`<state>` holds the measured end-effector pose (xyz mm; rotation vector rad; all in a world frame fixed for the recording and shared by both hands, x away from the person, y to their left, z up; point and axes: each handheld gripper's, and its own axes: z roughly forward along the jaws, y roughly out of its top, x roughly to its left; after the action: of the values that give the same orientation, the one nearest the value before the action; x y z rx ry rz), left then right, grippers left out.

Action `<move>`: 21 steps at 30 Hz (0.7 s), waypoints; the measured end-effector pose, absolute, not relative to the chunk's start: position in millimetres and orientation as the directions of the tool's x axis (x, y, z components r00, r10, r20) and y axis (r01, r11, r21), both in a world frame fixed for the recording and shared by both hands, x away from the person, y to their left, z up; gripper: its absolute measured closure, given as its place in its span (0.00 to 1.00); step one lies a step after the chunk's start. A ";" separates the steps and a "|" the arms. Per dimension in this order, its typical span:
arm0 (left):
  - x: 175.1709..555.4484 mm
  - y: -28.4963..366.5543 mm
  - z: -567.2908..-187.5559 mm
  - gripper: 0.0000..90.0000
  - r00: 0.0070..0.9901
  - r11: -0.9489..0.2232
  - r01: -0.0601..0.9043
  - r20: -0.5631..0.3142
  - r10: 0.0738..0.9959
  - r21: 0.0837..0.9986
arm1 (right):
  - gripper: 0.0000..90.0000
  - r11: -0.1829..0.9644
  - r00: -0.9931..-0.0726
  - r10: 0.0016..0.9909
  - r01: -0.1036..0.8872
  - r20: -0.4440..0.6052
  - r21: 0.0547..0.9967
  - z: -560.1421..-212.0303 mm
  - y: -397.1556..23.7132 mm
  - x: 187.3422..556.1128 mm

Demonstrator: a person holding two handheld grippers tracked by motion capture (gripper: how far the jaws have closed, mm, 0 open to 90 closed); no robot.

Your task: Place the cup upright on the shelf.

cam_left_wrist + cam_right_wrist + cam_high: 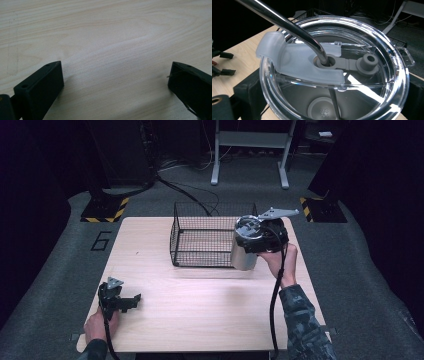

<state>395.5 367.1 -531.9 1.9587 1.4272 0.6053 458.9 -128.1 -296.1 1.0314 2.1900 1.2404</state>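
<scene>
My right gripper (252,240) is shut on a steel tumbler (244,251) and holds it tilted just off the table, at the front right corner of a black wire basket (200,257). In the right gripper view the tumbler's clear lid (362,32) sits between the two black jaws, with a metal straw (287,25) through its grey seal. My left gripper (131,302) rests low at the front left of the wooden table (200,315). It stands open (115,80), with bare wood between its jaws.
The basket stands at the back middle of the table and looks to hold nothing. Beyond the table are grey floor, a white metal stand (250,140), cables and yellow-black marked bases (105,210). The left gripper (222,65) shows far off in the right gripper view.
</scene>
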 end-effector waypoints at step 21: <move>395.6 367.3 -531.9 0.00 0.309 -0.214 0.661 -0.001 0.951 0.719 | 0.04 0.333 -0.640 0.768 0.397 -0.001 0.855 -280.9 -101.6 497.9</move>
<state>395.6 367.3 -531.9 1.9604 1.4251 0.6044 497.9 -101.6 -280.9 1.0275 2.1956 1.2358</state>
